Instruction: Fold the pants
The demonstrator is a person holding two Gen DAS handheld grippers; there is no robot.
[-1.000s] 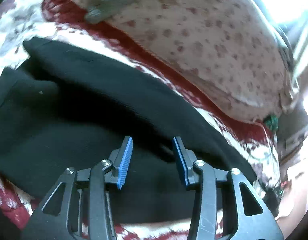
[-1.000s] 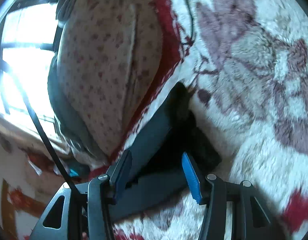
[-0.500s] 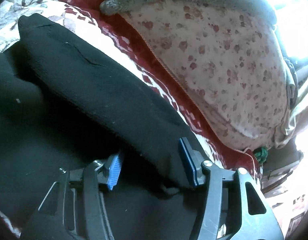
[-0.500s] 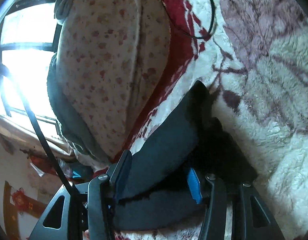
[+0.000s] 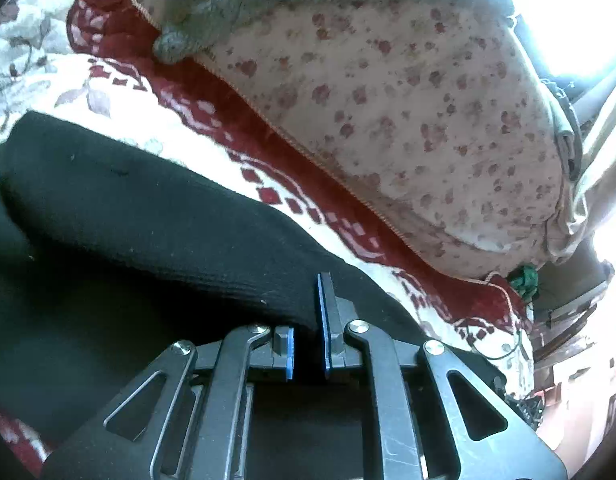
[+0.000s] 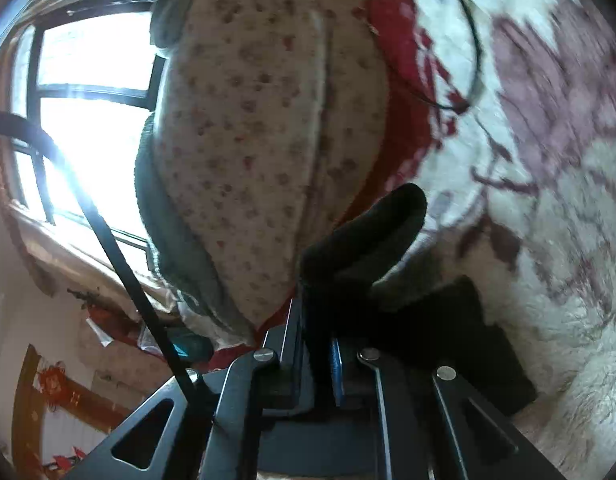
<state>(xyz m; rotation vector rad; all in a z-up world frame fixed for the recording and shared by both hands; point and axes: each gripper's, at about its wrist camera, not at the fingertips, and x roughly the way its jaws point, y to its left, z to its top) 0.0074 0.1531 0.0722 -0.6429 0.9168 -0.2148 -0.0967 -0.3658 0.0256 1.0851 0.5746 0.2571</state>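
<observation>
The black pants (image 5: 148, 224) lie on a red and white floral blanket (image 5: 120, 96). In the left wrist view my left gripper (image 5: 308, 320) is shut on a thick folded edge of the pants, the cloth pinched between the blue pads. In the right wrist view my right gripper (image 6: 316, 344) is shut on another part of the black pants (image 6: 364, 236), which stands up as a raised fold above the jaws. More black cloth lies flat at the lower right of that view.
A big floral-print pillow (image 5: 408, 112) with a grey knit cloth (image 5: 228, 4) on it lies just beyond the pants. A thin black cable (image 6: 474, 40) loops on the blanket (image 6: 548, 160). A bright window (image 6: 88, 92) is at the left.
Both grippers moved forward over the pants edge and closed on it. The right gripper has lifted its fold off the blanket.
</observation>
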